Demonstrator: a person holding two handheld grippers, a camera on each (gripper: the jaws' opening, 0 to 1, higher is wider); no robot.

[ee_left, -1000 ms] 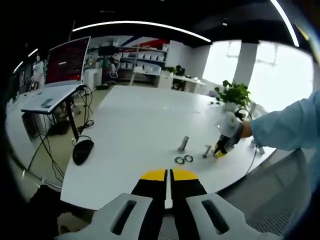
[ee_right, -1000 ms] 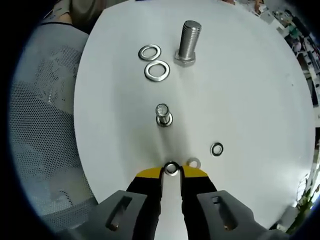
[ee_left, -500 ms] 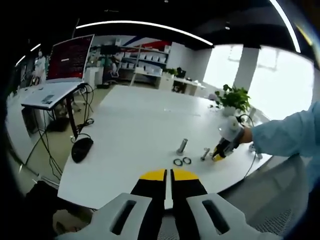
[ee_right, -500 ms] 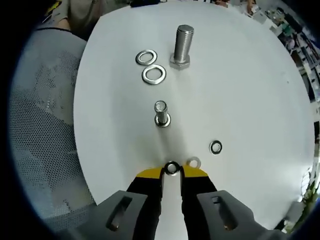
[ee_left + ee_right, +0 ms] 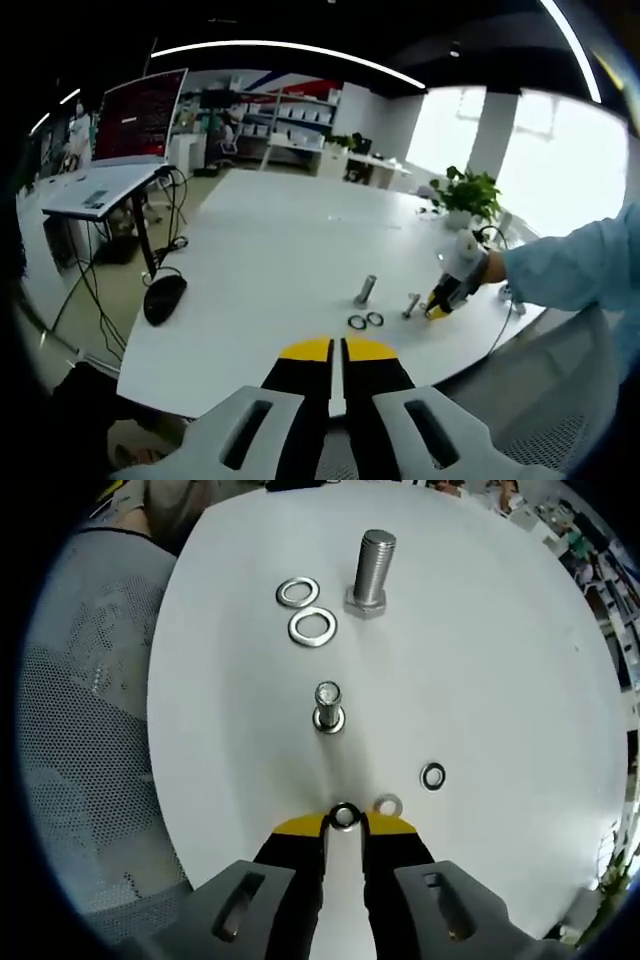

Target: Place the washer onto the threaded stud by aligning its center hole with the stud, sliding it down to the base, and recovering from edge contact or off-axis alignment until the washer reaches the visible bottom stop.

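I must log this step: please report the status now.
Right gripper shut on small washer, short of small stud. Left gripper shut, empty, back from table. Path clear; spare washer beside the jaws.

The counter (image 5: 500, 680) is smooth, matt white. On it the large stud (image 5: 373, 570) and the small stud (image 5: 328, 707) look like bright metal with ribbed threads, and the washers (image 5: 312, 626) have a shiny metal finish. The right hand-held gripper (image 5: 344, 825) shows glossy yellow tips over matt black and grey plastic. Beside the counter, a chair (image 5: 90, 780) is grey mesh cloth.
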